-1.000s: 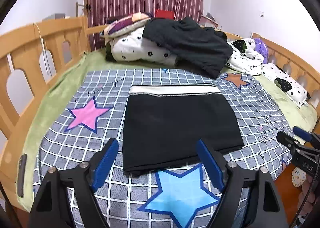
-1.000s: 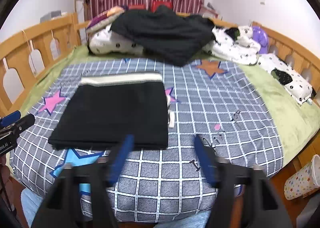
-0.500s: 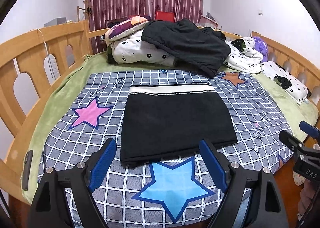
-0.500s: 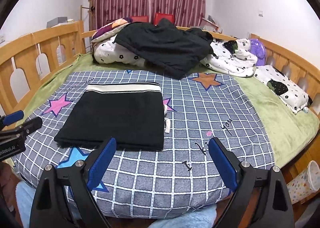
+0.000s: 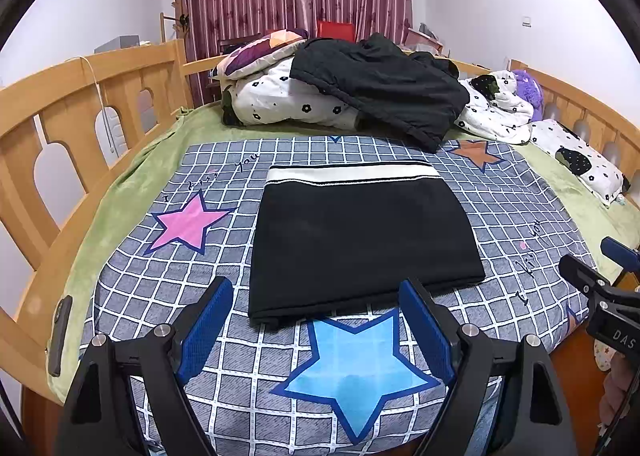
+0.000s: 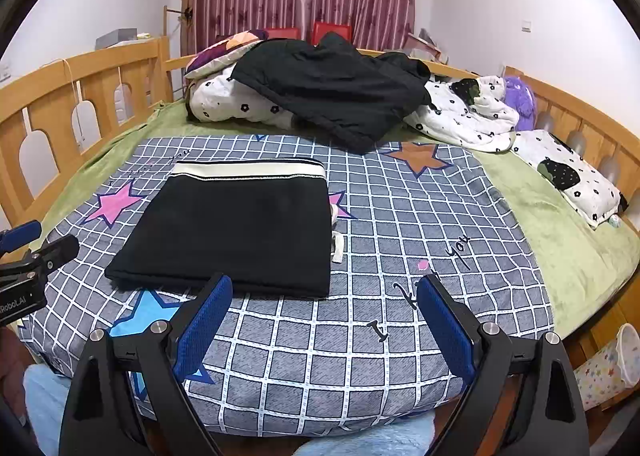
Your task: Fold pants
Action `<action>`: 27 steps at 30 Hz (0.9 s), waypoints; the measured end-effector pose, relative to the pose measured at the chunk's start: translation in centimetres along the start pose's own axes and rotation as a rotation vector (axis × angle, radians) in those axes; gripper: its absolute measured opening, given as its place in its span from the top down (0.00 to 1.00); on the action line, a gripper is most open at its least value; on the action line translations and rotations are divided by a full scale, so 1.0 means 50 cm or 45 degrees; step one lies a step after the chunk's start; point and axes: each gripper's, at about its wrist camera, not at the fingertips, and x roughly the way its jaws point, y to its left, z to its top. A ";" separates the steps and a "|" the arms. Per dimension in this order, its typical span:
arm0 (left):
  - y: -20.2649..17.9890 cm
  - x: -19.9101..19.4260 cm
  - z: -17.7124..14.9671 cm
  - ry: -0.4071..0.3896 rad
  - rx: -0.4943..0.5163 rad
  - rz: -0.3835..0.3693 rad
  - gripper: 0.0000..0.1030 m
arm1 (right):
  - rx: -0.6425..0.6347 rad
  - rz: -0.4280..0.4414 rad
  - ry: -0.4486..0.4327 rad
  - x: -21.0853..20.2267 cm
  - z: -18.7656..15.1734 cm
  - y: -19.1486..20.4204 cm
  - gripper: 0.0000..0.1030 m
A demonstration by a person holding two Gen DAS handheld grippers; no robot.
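Black folded pants with a cream waistband (image 5: 360,240) lie flat on the grey checked star-print blanket (image 5: 516,200). Left gripper (image 5: 316,328) gapes wide, empty, near the hem. Right gripper (image 6: 324,320), jaws just opened wider, holds nothing

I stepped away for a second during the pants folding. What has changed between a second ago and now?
The right gripper has just opened its jaws wider, with nothing between them. Both it and the left gripper have drawn back slightly from the folded pants, so more of the bedspread shows in front. Nothing was grasped or released. The pants lie folded as before, and the pile of bedding behind is unchanged.
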 end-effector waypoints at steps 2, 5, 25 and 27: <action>0.002 0.000 -0.001 -0.001 -0.005 0.000 0.18 | 0.002 -0.002 -0.002 0.000 0.000 0.002 0.10; 0.008 0.001 0.000 -0.001 -0.010 -0.001 0.18 | 0.001 -0.001 -0.004 0.001 0.000 0.005 0.10; 0.018 -0.003 0.009 -0.024 -0.009 -0.010 0.18 | 0.013 -0.037 -0.025 0.001 0.004 0.015 0.10; 0.022 -0.004 0.010 -0.027 -0.014 -0.007 0.18 | 0.012 -0.036 -0.025 0.003 0.005 0.018 0.10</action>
